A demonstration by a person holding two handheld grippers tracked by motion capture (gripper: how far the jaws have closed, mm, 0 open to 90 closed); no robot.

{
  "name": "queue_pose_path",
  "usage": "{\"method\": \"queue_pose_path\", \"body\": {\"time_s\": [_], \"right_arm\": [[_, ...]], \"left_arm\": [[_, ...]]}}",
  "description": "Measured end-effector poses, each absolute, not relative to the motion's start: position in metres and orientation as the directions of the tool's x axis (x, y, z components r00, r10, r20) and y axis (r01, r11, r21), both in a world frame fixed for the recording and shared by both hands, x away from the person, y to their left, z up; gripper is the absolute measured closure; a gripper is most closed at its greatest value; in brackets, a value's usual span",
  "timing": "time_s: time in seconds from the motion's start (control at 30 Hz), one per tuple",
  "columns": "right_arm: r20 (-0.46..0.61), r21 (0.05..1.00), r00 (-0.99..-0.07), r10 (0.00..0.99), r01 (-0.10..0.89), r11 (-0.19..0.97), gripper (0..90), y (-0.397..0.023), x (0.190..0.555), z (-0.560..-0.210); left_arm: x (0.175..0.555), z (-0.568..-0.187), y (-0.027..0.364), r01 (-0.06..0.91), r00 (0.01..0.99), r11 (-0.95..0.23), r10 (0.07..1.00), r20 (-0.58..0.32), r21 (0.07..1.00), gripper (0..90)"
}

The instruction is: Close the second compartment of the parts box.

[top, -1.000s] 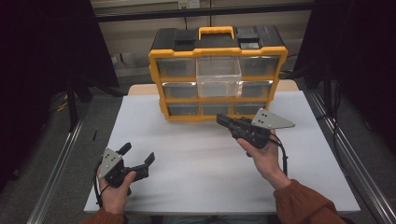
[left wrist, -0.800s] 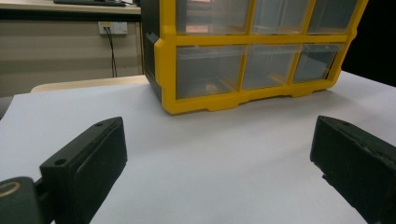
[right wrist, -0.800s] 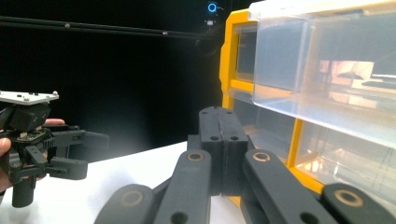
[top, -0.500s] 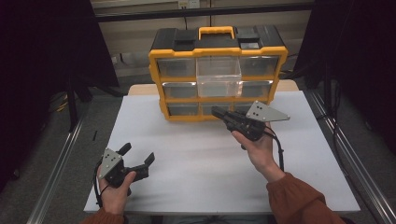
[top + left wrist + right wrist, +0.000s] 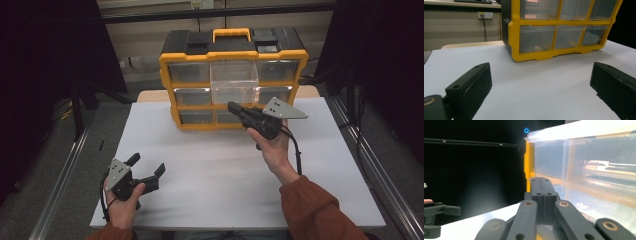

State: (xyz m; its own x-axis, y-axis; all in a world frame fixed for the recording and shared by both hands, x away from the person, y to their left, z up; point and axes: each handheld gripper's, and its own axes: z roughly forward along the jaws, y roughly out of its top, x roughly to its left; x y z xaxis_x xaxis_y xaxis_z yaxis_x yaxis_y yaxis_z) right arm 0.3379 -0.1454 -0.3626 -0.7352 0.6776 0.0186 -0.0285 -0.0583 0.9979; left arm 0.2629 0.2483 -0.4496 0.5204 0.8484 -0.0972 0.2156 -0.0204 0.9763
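We bring right gripper, fingers pressed together, holding nothing, near pulled-out clear drawer at 12 o'clock. Hard bump could jam it. Left gripper fingers wide.

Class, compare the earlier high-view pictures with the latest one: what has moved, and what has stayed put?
The right gripper, jaws shut and empty, has moved up the picture, closer to the drawer cabinet. The left gripper stays open near the table's front edge. One middle drawer remains pulled out.
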Motion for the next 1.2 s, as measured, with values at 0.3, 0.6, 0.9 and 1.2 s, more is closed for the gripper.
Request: {"method": "queue_pose_path", "body": {"time_s": [0.3,0.6,0.9,1.2], "right_arm": [[0.027,0.999,-0.698,0.716,-0.009,-0.046,90.0,-0.153,0.353,-0.369],[0.015,0.999,-0.696,0.718,-0.013,-0.034,90.0,-0.151,0.355,-0.368],[0.018,0.999,-0.686,0.727,-0.013,-0.037,90.0,-0.15,0.36,-0.367],[0.025,0.999,-0.679,0.733,-0.008,-0.042,90.0,-0.151,0.363,-0.366]], "left_arm": [[0.263,-0.449,0.25,0.206,0.507,-0.019,0.857,-0.09,0.978,3.9],[0.262,-0.449,0.249,0.208,0.513,-0.003,0.852,-0.107,0.978,3.9],[0.262,-0.448,0.25,0.207,0.516,-0.035,0.853,-0.079,0.978,3.9],[0.262,-0.448,0.249,0.199,0.514,-0.018,0.853,-0.089,0.98,3.9]]}}
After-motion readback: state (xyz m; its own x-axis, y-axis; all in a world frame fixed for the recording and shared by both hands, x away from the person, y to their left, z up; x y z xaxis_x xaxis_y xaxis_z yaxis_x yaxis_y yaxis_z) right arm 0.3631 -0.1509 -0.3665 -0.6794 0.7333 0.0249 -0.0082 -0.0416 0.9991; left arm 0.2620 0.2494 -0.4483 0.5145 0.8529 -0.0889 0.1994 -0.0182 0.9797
